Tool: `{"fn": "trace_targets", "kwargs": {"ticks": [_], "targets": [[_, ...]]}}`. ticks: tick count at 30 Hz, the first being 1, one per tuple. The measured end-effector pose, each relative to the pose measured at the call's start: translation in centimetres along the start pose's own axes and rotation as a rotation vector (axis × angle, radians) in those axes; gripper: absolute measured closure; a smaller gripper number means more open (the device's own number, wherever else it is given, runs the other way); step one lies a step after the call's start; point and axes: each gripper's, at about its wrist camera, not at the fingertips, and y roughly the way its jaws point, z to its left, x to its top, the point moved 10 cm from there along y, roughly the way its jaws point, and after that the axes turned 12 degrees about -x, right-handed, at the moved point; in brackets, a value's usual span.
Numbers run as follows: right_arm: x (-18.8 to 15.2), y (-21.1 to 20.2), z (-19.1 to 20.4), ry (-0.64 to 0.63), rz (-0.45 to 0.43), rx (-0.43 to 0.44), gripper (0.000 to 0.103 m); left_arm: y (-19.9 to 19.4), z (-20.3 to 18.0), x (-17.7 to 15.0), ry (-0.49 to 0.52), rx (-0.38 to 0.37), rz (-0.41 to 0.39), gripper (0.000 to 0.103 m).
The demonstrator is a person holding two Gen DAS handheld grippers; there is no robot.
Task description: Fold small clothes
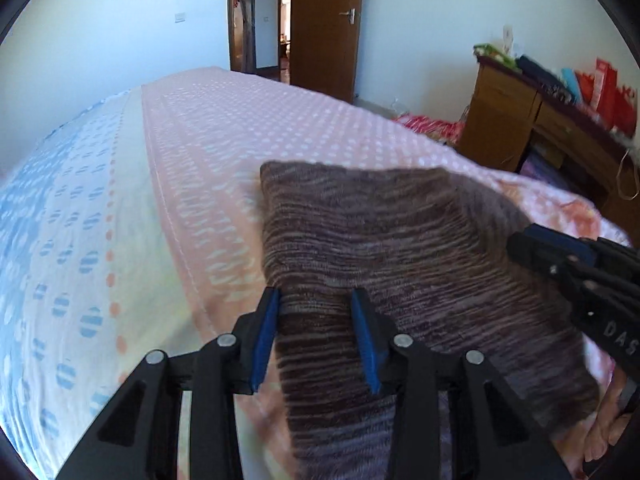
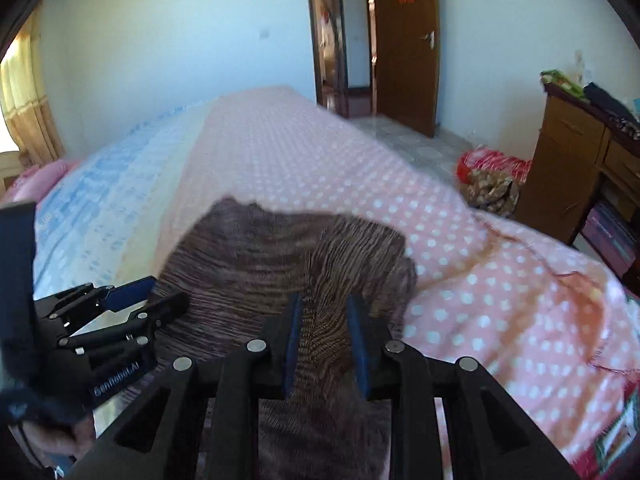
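Left wrist view: left gripper (image 1: 316, 300) is pinching the near edge of a knitted garment (image 1: 384, 248); right gripper (image 2: 326, 308) is pinching its other corner, garment lifting over the bed (image 2: 360, 168). Step: mid-fold, probably. Next: carrying both corners evenly across.

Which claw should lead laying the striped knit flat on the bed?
Probably left claw: its side of the striped knit looks flat, while at the right claw the fabric bunches. Both grip it.

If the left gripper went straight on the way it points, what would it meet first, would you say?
The left gripper already pinches the striped knit garment, so it meets more of that first; beyond lies the pink dotted bedsheet.
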Motion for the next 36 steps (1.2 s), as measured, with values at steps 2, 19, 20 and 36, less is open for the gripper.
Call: {"fn": "trace_targets", "kwargs": {"ticks": [2, 19, 20, 36], "targets": [[-1.1, 2.6, -0.2, -0.015, 0.067, -0.043, 0.080, 0.5, 0.2, 0.0, 0.013, 0.025, -0.009, 0.056], [-3.5, -9.3, -3.6, 0.129, -0.122, -0.106, 0.030, -6.1, -0.8, -1.9, 0.060, 0.066, -0.103, 0.013], [-4.1, -9.7, -3.9, 0.135, -0.112, -0.112, 0.030, -6.6, -0.9, -2.2, 0.061, 0.069, -0.106, 0.006], [-11.7, -14.2, -4.1, 0.110, 0.009, -0.165, 0.030, -10.2, -2.4, -8.9, 0.041, 0.034, -0.014, 0.000]]}}
